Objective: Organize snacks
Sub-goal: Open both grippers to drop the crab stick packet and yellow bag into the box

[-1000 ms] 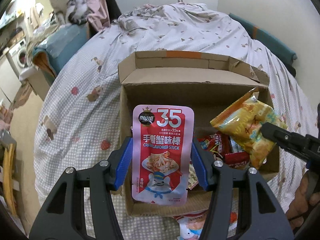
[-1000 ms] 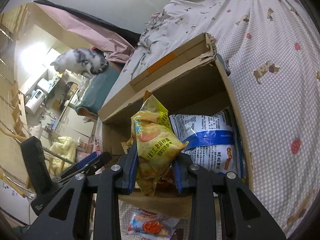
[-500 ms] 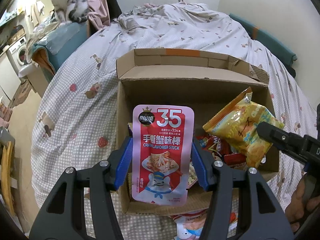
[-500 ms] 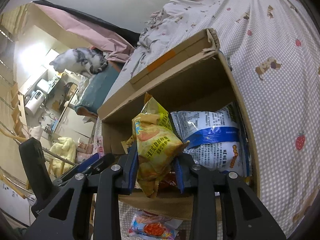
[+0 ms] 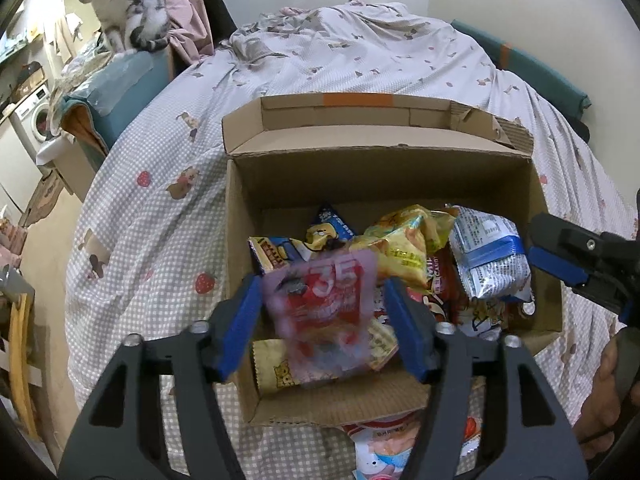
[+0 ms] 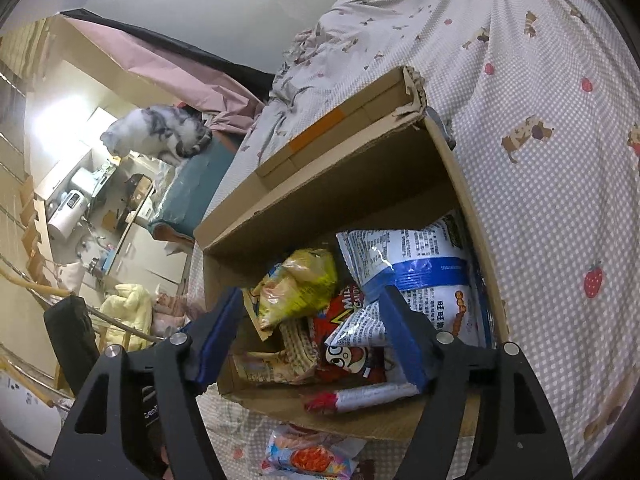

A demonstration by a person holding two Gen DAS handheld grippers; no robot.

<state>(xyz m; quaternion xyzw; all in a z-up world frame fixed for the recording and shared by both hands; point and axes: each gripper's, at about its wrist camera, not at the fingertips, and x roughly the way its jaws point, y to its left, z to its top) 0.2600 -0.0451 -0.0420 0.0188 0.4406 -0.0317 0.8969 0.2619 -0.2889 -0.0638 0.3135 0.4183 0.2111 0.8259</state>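
Left wrist: red pouch [image 5: 322, 308] released, falling

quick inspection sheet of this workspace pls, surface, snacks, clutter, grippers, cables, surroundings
surface: bed with checked sheet, cardboard box resting on it
job's things: red crab stick pouch blurred between the open left gripper fingers, over the box; yellow chip bag and blue-white bag lie in the box
clutter: snack packet on the sheet outside the box's near wall
grippers: right gripper open, empty
cables: nothing seen
surroundings: cat on a teal ledge; washing machine
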